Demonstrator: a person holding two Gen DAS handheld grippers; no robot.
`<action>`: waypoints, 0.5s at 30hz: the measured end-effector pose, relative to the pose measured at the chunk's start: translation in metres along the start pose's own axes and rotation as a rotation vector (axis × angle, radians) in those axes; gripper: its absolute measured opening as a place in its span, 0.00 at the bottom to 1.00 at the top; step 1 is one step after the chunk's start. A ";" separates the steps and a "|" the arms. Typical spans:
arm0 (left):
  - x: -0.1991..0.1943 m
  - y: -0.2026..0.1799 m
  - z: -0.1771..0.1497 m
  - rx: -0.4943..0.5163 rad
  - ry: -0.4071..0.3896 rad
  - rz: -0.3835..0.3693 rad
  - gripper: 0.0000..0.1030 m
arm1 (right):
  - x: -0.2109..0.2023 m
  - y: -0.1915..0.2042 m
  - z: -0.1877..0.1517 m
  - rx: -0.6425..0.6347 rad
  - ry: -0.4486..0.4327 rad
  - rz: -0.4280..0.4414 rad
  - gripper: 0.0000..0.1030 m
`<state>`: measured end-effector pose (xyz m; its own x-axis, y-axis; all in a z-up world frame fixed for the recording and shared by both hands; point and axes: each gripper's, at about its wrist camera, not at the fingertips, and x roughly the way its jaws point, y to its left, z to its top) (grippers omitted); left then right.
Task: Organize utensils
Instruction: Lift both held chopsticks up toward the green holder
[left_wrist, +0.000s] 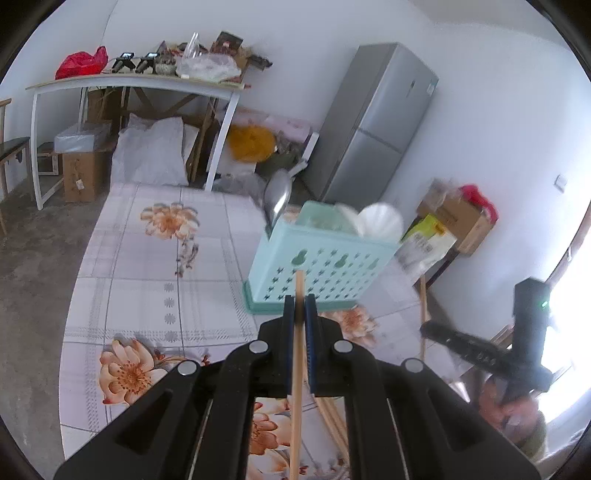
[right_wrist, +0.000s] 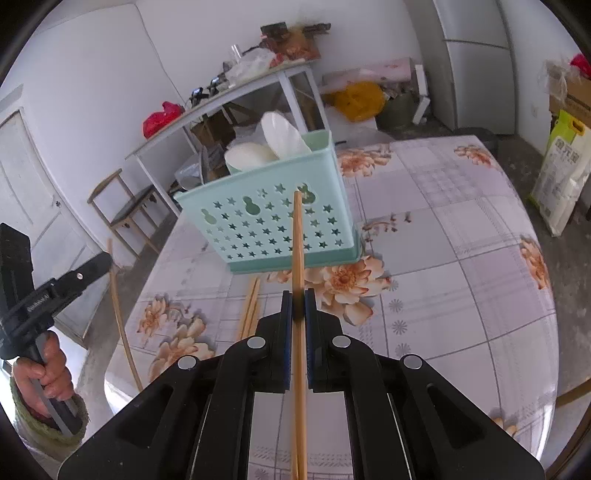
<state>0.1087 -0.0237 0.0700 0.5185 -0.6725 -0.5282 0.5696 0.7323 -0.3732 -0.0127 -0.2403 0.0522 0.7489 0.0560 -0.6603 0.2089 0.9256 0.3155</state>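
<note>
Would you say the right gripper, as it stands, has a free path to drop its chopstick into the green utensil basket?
Probably yes. The right gripper holds its chopstick just before the basket, nothing between; white spoons fill part of the top.

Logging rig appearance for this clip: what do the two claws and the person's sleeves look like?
Both claws, left claw and right claw, are matte black plastic with round silver rivets and blue pads. The right unit shows a small green light. A knitted green cuff covers the left wrist.
</note>
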 end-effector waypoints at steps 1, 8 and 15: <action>-0.004 0.001 0.002 -0.003 -0.009 -0.008 0.05 | -0.002 0.000 -0.001 0.000 -0.004 0.000 0.04; -0.036 -0.005 0.020 -0.027 -0.094 -0.058 0.05 | -0.011 0.002 -0.002 -0.001 -0.032 0.002 0.04; -0.053 -0.021 0.054 0.000 -0.180 -0.099 0.04 | -0.014 0.000 -0.004 0.007 -0.046 0.006 0.04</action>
<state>0.1034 -0.0095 0.1467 0.5653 -0.7497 -0.3440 0.6236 0.6614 -0.4168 -0.0258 -0.2398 0.0587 0.7780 0.0441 -0.6268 0.2088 0.9227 0.3241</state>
